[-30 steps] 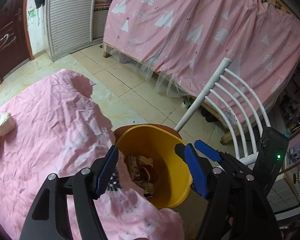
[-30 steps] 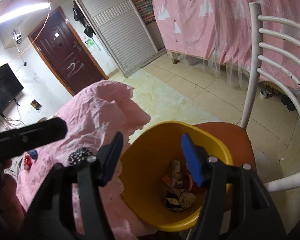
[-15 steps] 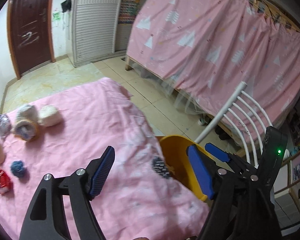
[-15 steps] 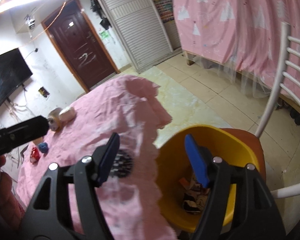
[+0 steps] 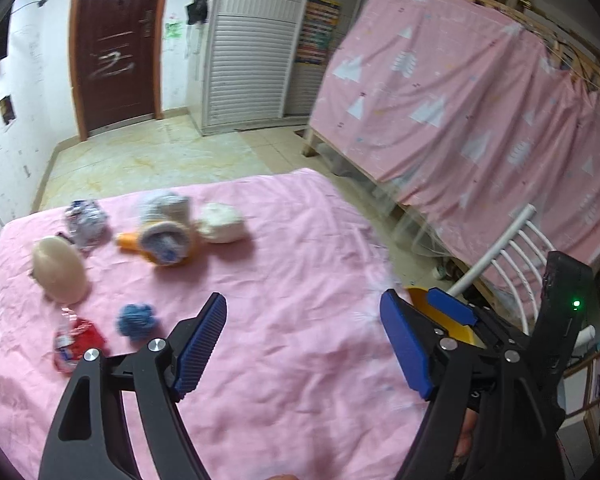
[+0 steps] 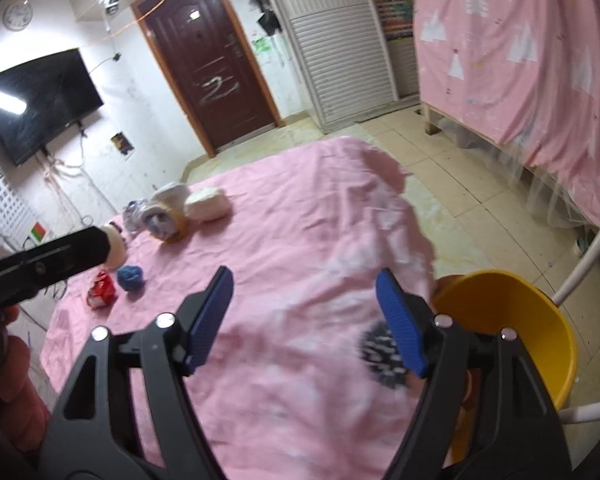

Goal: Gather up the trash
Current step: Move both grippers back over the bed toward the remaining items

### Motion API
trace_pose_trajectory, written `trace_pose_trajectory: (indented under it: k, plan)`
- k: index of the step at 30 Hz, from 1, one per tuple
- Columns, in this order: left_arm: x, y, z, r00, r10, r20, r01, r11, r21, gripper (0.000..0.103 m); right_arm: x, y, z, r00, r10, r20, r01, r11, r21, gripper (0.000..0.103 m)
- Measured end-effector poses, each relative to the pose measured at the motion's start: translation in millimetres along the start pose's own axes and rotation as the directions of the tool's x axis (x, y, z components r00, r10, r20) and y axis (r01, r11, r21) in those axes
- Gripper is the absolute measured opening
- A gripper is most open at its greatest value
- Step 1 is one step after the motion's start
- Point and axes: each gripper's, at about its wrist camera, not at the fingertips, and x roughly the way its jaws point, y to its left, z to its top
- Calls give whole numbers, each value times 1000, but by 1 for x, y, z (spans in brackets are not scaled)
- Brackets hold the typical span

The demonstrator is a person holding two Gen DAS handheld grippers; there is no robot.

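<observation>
Trash lies at the far left of the pink-covered table: a white crumpled ball, an orange-rimmed cup stuffed with paper, a silvery wrapper, a beige egg-shaped lump, a blue wad and a red wrapper. My left gripper hovers open over bare cloth, right of the blue wad. Over the table's right part, my right gripper has its jaws opening with nothing between them. The yellow bucket stands just off the table's right edge.
The bucket sits on a white-backed chair. Beyond it a pink curtain hangs over a bed frame, with tiled floor between. A brown door, a white shutter cabinet and a wall TV line the far walls.
Both grippers swung left from above the bucket to over the table. The trash items have come into view, the bucket has slid to the right edge, and both jaws stand wider.
</observation>
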Motion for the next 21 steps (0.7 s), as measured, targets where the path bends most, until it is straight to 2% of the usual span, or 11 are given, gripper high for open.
trace_pose_trajectory:
  k: [5,8,12,17,21]
  plan:
    - [-10,38,-4,998,66,15,-66,998,-25,71,13,29,5,1000,25,-19,-26,998,-50,71]
    - [-14,62,-7,992,128,20,-127,991,-31,73,20,44,8,999,35,-28,-37,997,-75,71]
    - [-17,95,-8,984,176,11,-175,983,-63,74,29,63,9,998,49,-44,-53,993,-105,71]
    - [-18,126,-9,981,193,-7,-193,975,-109,74,41,86,8,995,69,-66,-78,987,-137,76]
    - [-16,140,-14,979,204,-21,-205,971,-122,74,50,105,6,993,81,-84,-95,981,-172,76]
